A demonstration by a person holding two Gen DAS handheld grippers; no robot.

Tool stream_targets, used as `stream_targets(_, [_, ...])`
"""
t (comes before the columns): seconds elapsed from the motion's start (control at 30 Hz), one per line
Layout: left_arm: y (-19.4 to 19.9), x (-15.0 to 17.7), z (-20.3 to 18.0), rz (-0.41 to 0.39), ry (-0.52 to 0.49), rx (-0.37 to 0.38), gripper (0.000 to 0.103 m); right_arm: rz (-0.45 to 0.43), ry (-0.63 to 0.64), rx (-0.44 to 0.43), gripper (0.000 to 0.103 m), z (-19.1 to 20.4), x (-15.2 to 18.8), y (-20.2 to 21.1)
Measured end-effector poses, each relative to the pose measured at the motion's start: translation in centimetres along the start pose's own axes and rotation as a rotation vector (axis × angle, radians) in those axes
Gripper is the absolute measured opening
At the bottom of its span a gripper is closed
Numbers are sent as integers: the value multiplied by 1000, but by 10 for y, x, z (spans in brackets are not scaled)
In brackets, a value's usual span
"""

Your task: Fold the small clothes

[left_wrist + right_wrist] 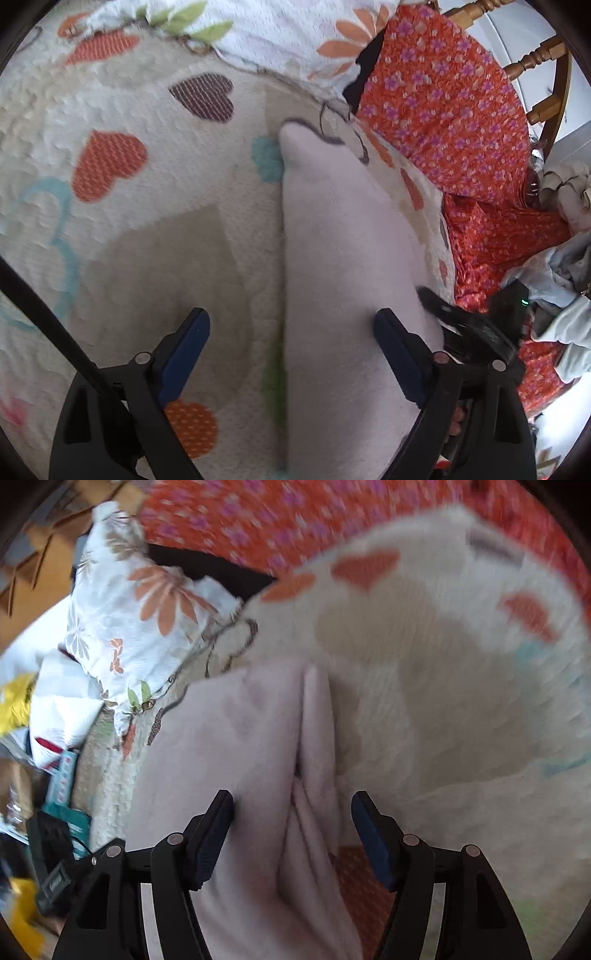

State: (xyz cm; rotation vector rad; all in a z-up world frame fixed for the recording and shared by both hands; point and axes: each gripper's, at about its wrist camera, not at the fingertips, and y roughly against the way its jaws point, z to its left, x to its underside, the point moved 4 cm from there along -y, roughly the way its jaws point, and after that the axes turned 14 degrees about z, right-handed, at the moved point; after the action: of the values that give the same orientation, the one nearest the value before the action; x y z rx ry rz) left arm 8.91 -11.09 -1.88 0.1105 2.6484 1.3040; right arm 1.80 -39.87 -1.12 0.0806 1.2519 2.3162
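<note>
Left wrist view: left tool point(291, 343) wide open, holding nothing; right pad over pale pink garment point(343, 266), left pad over bedspread point(122, 229). Garment flat on bed for folding, long axis running away from camera, narrow end far.

Right wrist view: right tool point(291, 829) half open, straddling garment's point(255, 738) lengthwise fold ridge, pads not pressing; ridge points away.

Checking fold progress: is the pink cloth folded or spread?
Folded: the pink cloth lies as a narrow strip, its doubled edges meeting in a crease.
</note>
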Motion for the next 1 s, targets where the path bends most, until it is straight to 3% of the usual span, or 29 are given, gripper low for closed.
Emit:
stream_targets(0.1, [-6, 4, -18, 20, -91, -120, 67, 2, 17, 9, 45, 9, -7, -1])
stream_targets(0.17, [-5, 7, -28, 8, -134, -198, 67, 8, 40, 55, 45, 12, -8, -3])
stream_targets(0.27, [0, 14, -43, -28, -200, -300, 66, -15, 56, 141, 56, 14, -8, 3])
stream_targets(0.4, [16, 30, -48, -41, -217, -296, 65, -139, 116, 268, 57, 29, -4, 37])
stream_targets(0.47, [7, 44, -42, 27, -210, -307, 65, -201, 173, 301, 57, 42, 4, 54])
stream_targets(0.57, [-14, 62, -34, 120, -192, -297, 65, -227, 235, 309, 54, 58, 21, 62])
stream_targets(0.67, [-13, 72, -39, 78, -234, -337, 65, -172, 278, 270, 50, 72, 43, 49])
stream_targets(0.73, [-9, 79, -39, 76, -230, -322, 65, -120, 271, 260, 49, 73, 55, 34])
stream_targets(0.87, [4, 92, -33, 30, -191, -285, 65, -36, 256, 320, 48, 62, 78, 11])
stream_targets(1.0, [25, 108, -37, -74, -231, -322, 65, 15, 188, 335, 48, 44, 104, 8])
